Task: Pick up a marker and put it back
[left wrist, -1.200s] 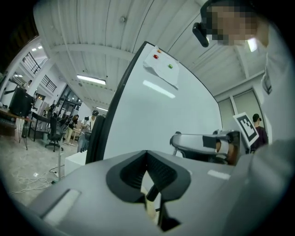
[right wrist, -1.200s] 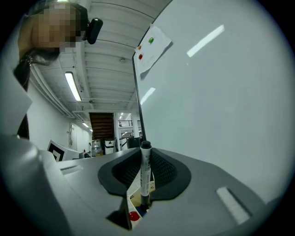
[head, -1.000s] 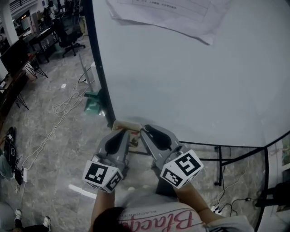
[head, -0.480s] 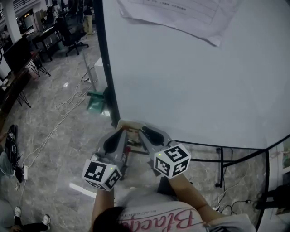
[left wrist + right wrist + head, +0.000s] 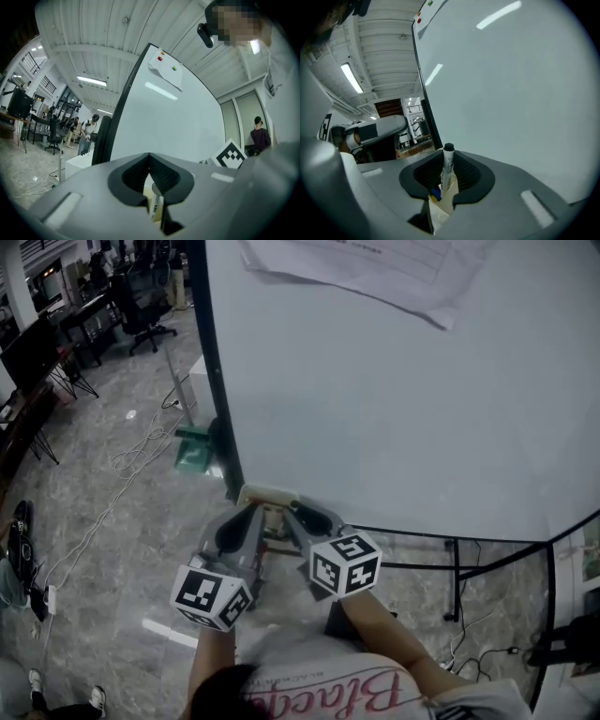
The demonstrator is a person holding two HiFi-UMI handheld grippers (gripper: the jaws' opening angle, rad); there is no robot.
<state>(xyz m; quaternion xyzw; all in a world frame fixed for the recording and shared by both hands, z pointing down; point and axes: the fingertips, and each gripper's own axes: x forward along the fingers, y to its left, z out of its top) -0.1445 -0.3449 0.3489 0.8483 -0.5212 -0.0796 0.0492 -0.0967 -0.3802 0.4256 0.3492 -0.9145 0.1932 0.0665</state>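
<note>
At the lower corner of the whiteboard (image 5: pixel 394 409) sits a beige holder (image 5: pixel 267 493) — the marker (image 5: pixel 448 166) stands upright in it, beside a blue thing (image 5: pixel 435 193). The right gripper (image 5: pixel 447 157) has just been opening its jaws, now loose around the marker; the left gripper (image 5: pixel 151 161) is closed narrow on the holder's wall.

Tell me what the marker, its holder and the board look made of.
Marker: likely plastic, a smooth white printed barrel with a black cap.
Holder: cream, matte, thin flat walls, plastic or card; I cannot tell which.
Board: glossy white coated panel, showing bright streaks of reflected light.
</note>
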